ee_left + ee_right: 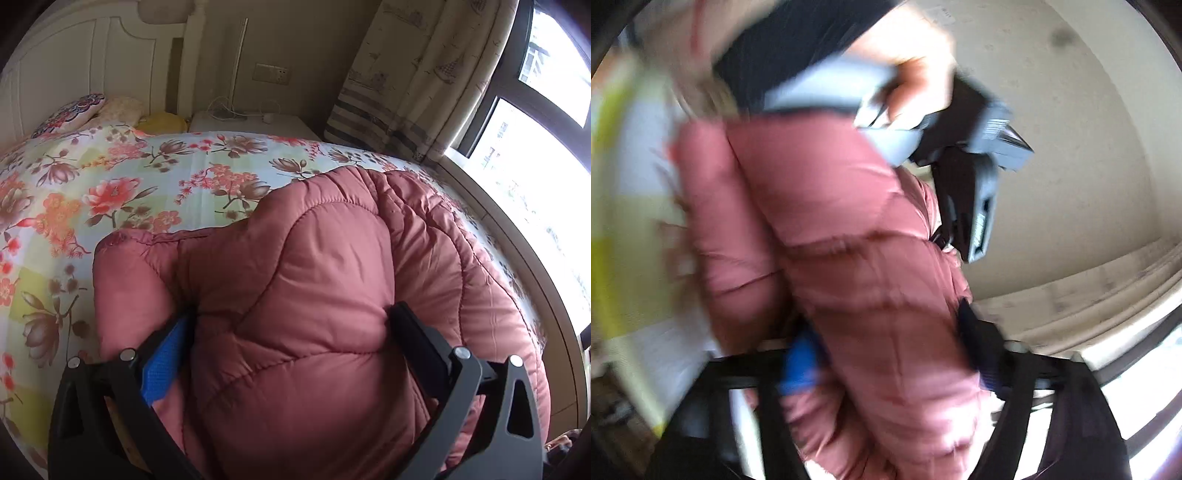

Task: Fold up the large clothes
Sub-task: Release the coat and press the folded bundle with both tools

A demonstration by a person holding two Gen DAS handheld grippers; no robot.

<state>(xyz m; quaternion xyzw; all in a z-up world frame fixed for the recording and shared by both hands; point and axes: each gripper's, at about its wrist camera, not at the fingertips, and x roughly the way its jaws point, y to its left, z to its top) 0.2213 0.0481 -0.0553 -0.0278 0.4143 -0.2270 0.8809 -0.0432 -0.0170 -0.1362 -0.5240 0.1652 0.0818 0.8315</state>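
A puffy pink quilted jacket (295, 266) lies bunched on the flowered bedspread (110, 192). My left gripper (291, 317) is shut on a thick fold of it, one finger on each side, and the fabric bulges up between them. In the blurred right wrist view my right gripper (886, 332) is shut on another fold of the same jacket (831, 229), held up off the bed. The other hand with the left gripper's body (960, 147) shows above the jacket there.
Pillows (74, 110) lie by the white headboard (92, 55) at the far left. A white nightstand (251, 125) with cables stands behind the bed. A curtain (417, 81) and a window (535, 166) are on the right, close to the bed's edge.
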